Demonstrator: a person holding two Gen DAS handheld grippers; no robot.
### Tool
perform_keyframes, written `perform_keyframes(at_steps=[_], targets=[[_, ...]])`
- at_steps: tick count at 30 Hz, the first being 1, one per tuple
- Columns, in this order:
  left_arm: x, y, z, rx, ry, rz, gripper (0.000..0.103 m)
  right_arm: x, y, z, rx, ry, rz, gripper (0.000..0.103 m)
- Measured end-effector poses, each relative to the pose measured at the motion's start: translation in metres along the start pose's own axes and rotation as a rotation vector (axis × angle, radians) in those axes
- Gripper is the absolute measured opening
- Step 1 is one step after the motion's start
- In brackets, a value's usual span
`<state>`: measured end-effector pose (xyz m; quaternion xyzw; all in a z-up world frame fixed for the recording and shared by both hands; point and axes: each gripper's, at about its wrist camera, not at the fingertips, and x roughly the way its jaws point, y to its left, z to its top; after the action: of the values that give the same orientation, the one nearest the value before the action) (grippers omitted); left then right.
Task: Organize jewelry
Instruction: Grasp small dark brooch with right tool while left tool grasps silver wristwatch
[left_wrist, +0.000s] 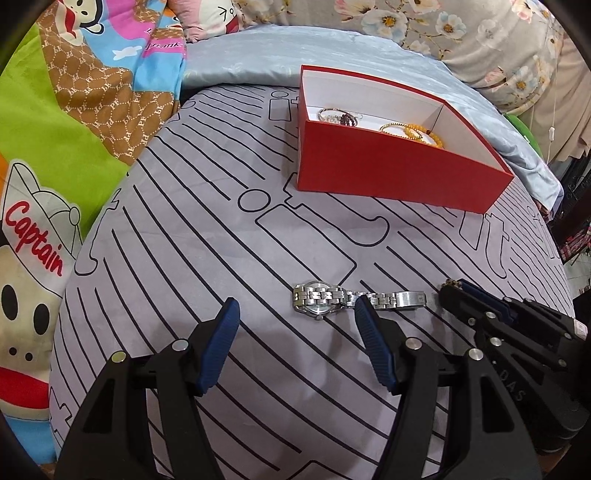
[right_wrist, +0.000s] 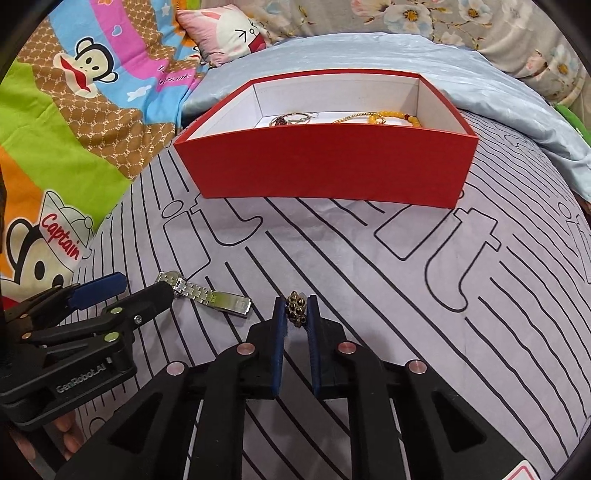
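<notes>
A red box (left_wrist: 388, 173) with a white inside stands on the bed and holds bracelets and yellow beads (left_wrist: 421, 131); it also shows in the right wrist view (right_wrist: 332, 170). A silver watch (left_wrist: 332, 299) lies flat on the sheet, just ahead of my open left gripper (left_wrist: 295, 310); the watch also shows in the right wrist view (right_wrist: 207, 293). My right gripper (right_wrist: 295, 308) is shut on a dark beaded jewel (right_wrist: 295, 308) held at its fingertips, low over the sheet. The right gripper shows in the left wrist view (left_wrist: 458, 288), right of the watch.
The grey sheet with black line print (left_wrist: 221, 258) covers the bed. A colourful cartoon blanket (left_wrist: 55, 147) lies to the left, a light blue quilt (left_wrist: 258, 55) and floral pillows (right_wrist: 480, 22) behind the box.
</notes>
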<state>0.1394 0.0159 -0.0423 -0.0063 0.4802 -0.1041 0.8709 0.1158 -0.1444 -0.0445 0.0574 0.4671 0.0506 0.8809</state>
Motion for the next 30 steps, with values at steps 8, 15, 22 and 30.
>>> perform_keyframes(at_steps=[8, 15, 22, 30], targets=[[-0.001, -0.007, 0.005, -0.048, 0.009, -0.023, 0.062, -0.017, -0.019, -0.002, 0.046, -0.029, -0.017, 0.010], [0.020, -0.025, 0.020, -0.073, 0.047, 0.015, 0.062, -0.022, -0.030, 0.000, 0.067, -0.037, -0.024, 0.010], [0.017, -0.019, 0.007, -0.030, 0.042, 0.055, 0.063, -0.021, -0.028, -0.002, 0.060, -0.034, -0.007, 0.010], [0.007, -0.004, -0.006, -0.032, 0.033, 0.060, 0.062, -0.020, -0.024, -0.003, 0.056, -0.031, 0.002, 0.010]])
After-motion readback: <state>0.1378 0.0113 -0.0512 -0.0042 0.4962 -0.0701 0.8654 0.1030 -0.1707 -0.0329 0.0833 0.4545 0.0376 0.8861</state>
